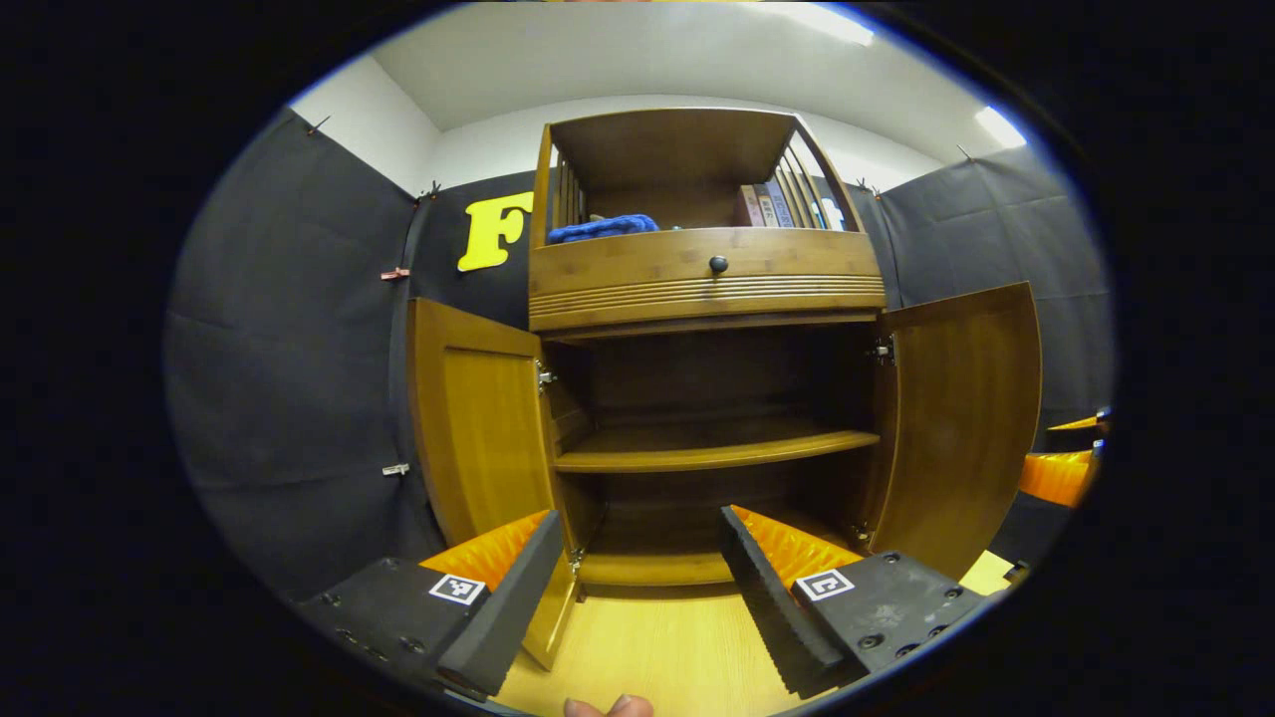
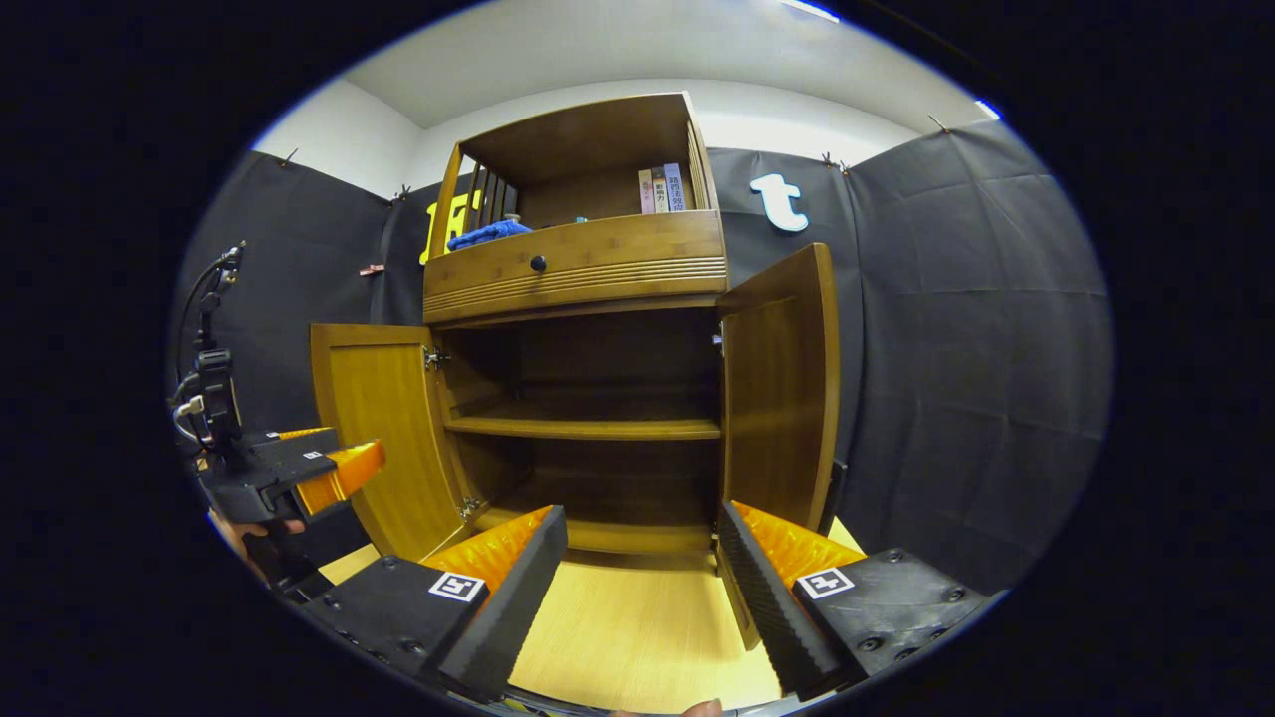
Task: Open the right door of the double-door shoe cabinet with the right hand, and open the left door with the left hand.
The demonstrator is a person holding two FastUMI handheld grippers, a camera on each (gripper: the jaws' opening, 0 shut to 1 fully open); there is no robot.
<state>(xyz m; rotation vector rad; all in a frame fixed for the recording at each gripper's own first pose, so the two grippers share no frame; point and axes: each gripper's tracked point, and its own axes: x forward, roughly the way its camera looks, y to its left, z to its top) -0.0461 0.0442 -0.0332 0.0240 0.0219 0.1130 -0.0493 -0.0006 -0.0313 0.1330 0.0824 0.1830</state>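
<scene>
The wooden shoe cabinet point(image 1: 707, 289) point(image 2: 578, 269) stands ahead with both lower doors swung wide. Its left door point(image 1: 478, 428) point(image 2: 383, 438) and right door point(image 1: 961, 418) point(image 2: 782, 388) both stand outward, baring an inner shelf point(image 1: 712, 448) point(image 2: 583, 428) with nothing on it. My left gripper point(image 1: 637, 578) is open in front of the cabinet's base, its left finger close to the left door's lower edge. My right gripper point(image 2: 642, 573) is open too, its right finger near the right door's bottom. In the right gripper view the left gripper point(image 2: 289, 473) shows at far left, held in a hand.
A drawer with a dark knob point(image 1: 717, 264) point(image 2: 538, 263) sits above the doors. The top shelf holds a blue cloth point(image 1: 603, 227) point(image 2: 488, 234) and some books point(image 1: 772, 204) point(image 2: 662, 189). Black cloth walls surround the cabinet. Pale wooden floor point(image 1: 657, 647) point(image 2: 637, 627) lies before it.
</scene>
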